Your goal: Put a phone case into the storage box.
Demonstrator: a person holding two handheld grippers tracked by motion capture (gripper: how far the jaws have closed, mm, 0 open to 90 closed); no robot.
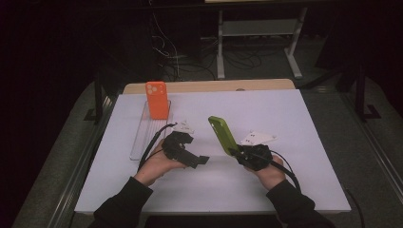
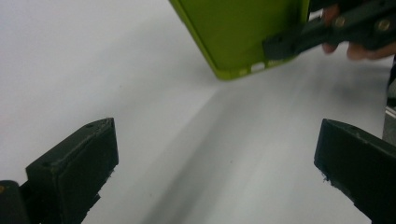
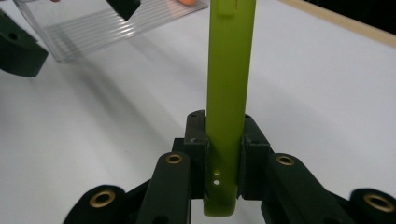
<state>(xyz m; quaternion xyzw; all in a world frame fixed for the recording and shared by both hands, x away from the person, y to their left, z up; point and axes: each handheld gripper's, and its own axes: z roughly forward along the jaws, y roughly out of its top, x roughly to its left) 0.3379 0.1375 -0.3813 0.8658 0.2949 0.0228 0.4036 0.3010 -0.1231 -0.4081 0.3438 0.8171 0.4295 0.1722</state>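
A lime-green phone case (image 1: 222, 135) is held tilted above the white table, with my right gripper (image 1: 236, 152) shut on its lower end. In the right gripper view the green case (image 3: 229, 88) stands edge-on between the two black pads (image 3: 196, 140), which press on both its sides. My left gripper (image 1: 199, 160) rests low on the table left of the case, its jaws open and empty. The left gripper view has the green case (image 2: 243, 32) ahead of its wide-apart fingers (image 2: 74, 172). An orange phone case (image 1: 157, 99) stands upright at the far end of a clear tray (image 1: 142, 135).
The white table top (image 1: 266, 109) has a wooden edge (image 1: 209, 86) at the back. The clear ridged tray (image 3: 112, 28) lies left of both grippers. Desk legs and cables (image 1: 256, 47) stand on the dark floor beyond the table.
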